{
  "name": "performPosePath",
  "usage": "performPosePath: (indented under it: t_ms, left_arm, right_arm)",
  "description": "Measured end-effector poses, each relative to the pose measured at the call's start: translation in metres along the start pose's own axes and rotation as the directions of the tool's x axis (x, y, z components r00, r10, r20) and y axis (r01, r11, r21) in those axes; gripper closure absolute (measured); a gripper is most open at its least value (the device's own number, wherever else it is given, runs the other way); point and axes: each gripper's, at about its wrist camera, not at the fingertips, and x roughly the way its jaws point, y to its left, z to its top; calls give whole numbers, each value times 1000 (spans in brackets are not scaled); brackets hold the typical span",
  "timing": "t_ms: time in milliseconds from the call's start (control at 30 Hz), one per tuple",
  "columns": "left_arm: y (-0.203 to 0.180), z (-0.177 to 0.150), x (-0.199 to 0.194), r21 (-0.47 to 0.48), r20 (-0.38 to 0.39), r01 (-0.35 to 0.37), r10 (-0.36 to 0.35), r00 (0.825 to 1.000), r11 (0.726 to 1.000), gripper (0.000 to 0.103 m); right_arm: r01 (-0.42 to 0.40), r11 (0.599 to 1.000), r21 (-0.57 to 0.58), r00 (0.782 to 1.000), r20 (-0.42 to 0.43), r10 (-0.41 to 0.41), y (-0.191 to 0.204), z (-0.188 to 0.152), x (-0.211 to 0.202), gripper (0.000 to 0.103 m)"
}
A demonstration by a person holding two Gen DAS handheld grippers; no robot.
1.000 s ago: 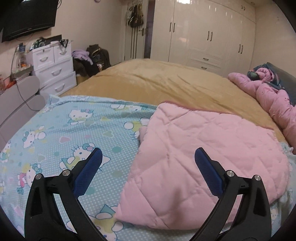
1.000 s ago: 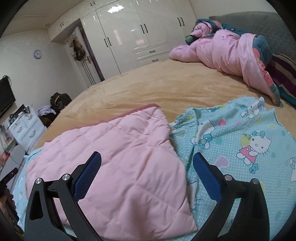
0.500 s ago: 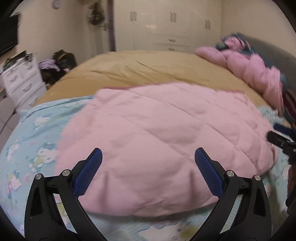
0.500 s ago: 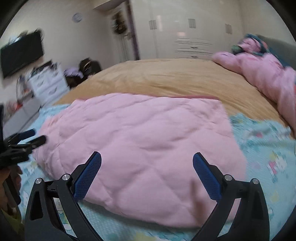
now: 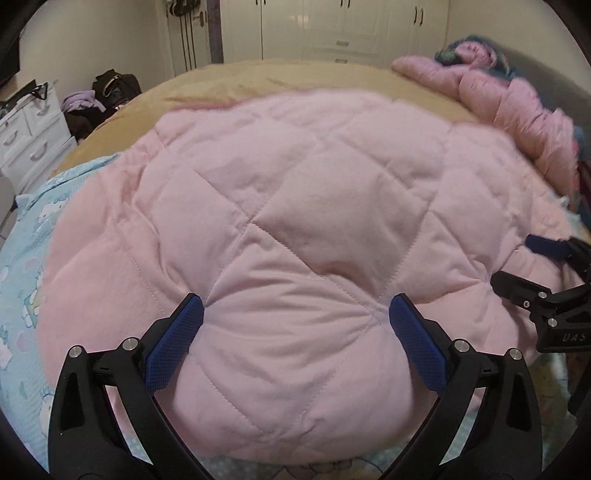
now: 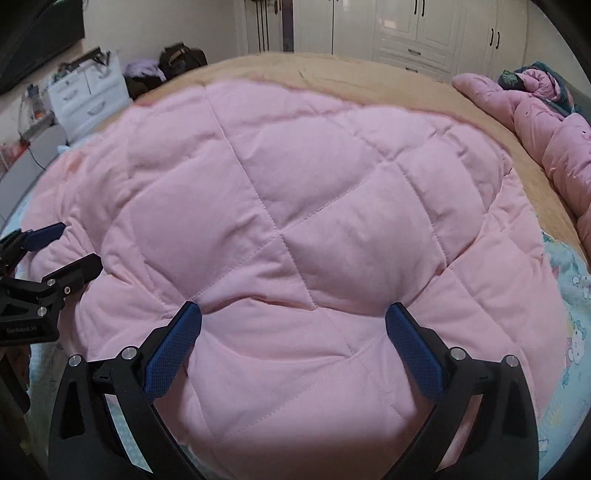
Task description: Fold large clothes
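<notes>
Pink quilted blanket (image 5: 295, 206) lying folded over on the bed, showing a soft, matte surface stitched into large diamond panels, puffing slightly between seams; pale blue cartoon-print side (image 5: 22, 236) showing at the left edge in the left wrist view and at the right edge (image 6: 576, 314) in the right wrist view. Spreading wider than deep, long axis running left to right across both views, near folded edge facing the cameras and far edge (image 6: 332, 92) lying toward the wardrobe (image 6: 417, 29), with the tan bedspread (image 5: 288, 74) showing beyond it. Left gripper (image 5: 295, 325) resting low over the near part of the blanket, blue pads (image 5: 173, 343) standing wide apart with pink fabric bulging up between them, tips pressing into seam dimples; nothing being pinched. Right gripper (image 6: 293, 326) sitting likewise, pads (image 6: 171, 350) spread wide, fabric swelling between them. Each gripper also appearing in the other's view, at the blanket's side edge, right gripper (image 5: 532, 266) with fingers apart at the right margin, left gripper (image 6: 62, 247) at the left margin. Crumpled pink duvet (image 5: 517, 110) lying well apart at the far right of the bed.
</notes>
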Motion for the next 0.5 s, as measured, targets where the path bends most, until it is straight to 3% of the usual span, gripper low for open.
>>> performPosePath:
  t_ms: [200, 333, 500]
  left_arm:
    - [12, -1, -49, -12, 139, -5, 7, 990, 1000, 9]
    - [24, 9, -79, -40, 201, -16, 23, 979, 999, 9]
    - [45, 7, -98, -95, 216, -41, 61, 974, 995, 9]
  right_arm:
    - [-63, 992, 110, 988, 147, 47, -32, -18, -68, 4]
    - [-72, 981, 182, 984, 175, 40, -56, -32, -97, 4]
    - [-59, 963, 264, 982, 188, 8, -94, -58, -126, 4]
